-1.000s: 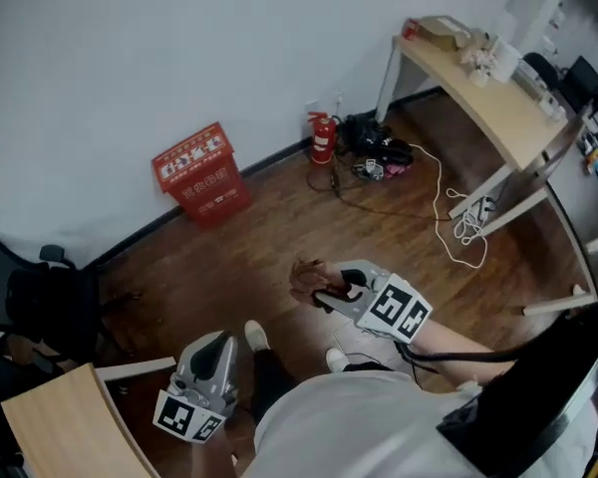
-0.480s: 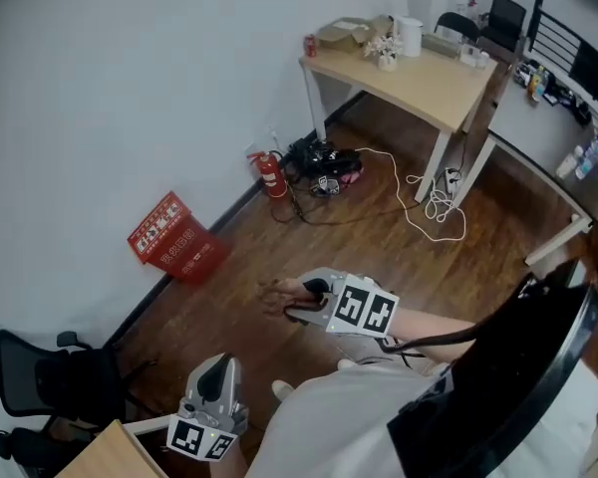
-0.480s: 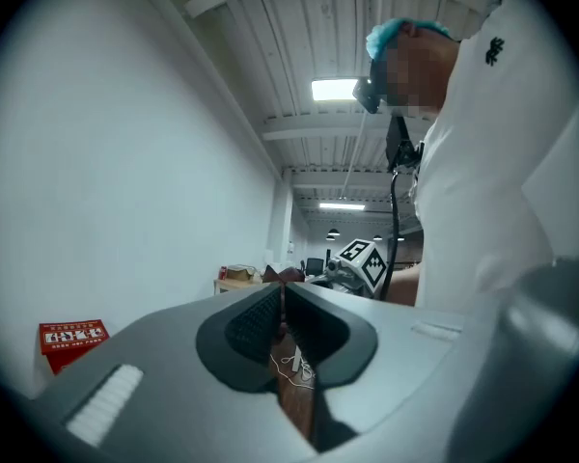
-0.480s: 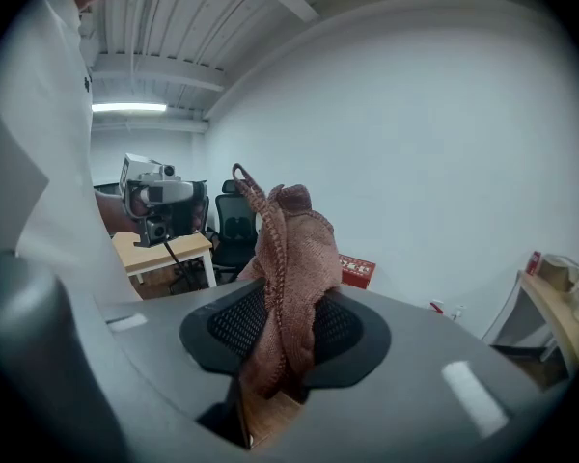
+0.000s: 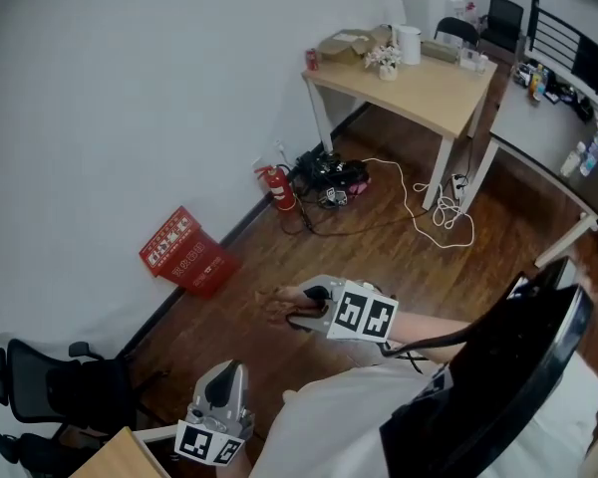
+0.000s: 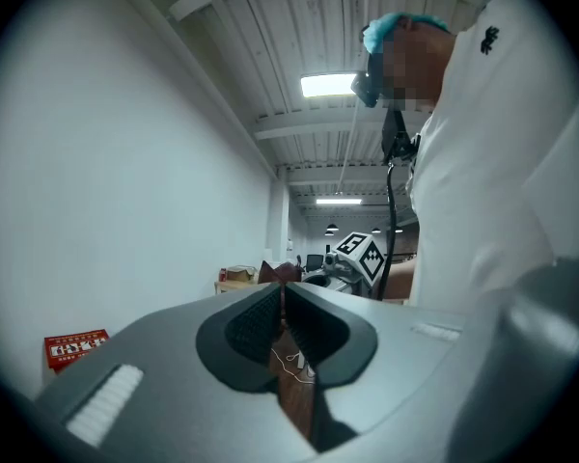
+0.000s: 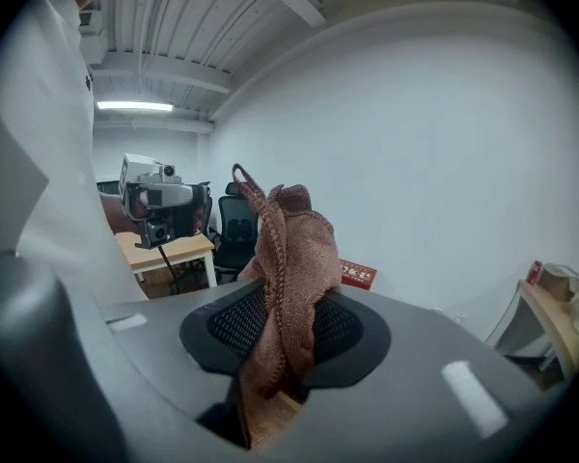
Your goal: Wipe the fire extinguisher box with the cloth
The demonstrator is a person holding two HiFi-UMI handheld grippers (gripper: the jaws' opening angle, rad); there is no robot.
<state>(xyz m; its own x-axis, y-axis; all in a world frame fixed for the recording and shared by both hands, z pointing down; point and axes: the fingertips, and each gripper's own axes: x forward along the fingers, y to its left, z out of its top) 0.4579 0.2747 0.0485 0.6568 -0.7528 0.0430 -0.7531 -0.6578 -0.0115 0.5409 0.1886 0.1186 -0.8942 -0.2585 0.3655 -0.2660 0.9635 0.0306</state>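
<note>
The red fire extinguisher box (image 5: 183, 257) stands on the wooden floor against the white wall; it also shows small in the right gripper view (image 7: 358, 275) and the left gripper view (image 6: 75, 347). My right gripper (image 5: 297, 310) is shut on a brown cloth (image 7: 288, 278), which bunches up between its jaws and shows in the head view (image 5: 278, 302), about a pace from the box. My left gripper (image 5: 219, 386) hangs low at the bottom of the head view, jaws shut with nothing between them (image 6: 282, 328).
A red fire extinguisher (image 5: 277, 187) stands by the wall beside a tangle of cables (image 5: 329, 179). A wooden desk (image 5: 419, 88) is at the upper right, a black office chair (image 5: 60, 396) at lower left, and a second desk corner (image 5: 115, 458) by my left gripper.
The head view has swung between frames, so the box and desk shift in the picture. My right gripper keeps the cloth; both grippers hold about the same places.
</note>
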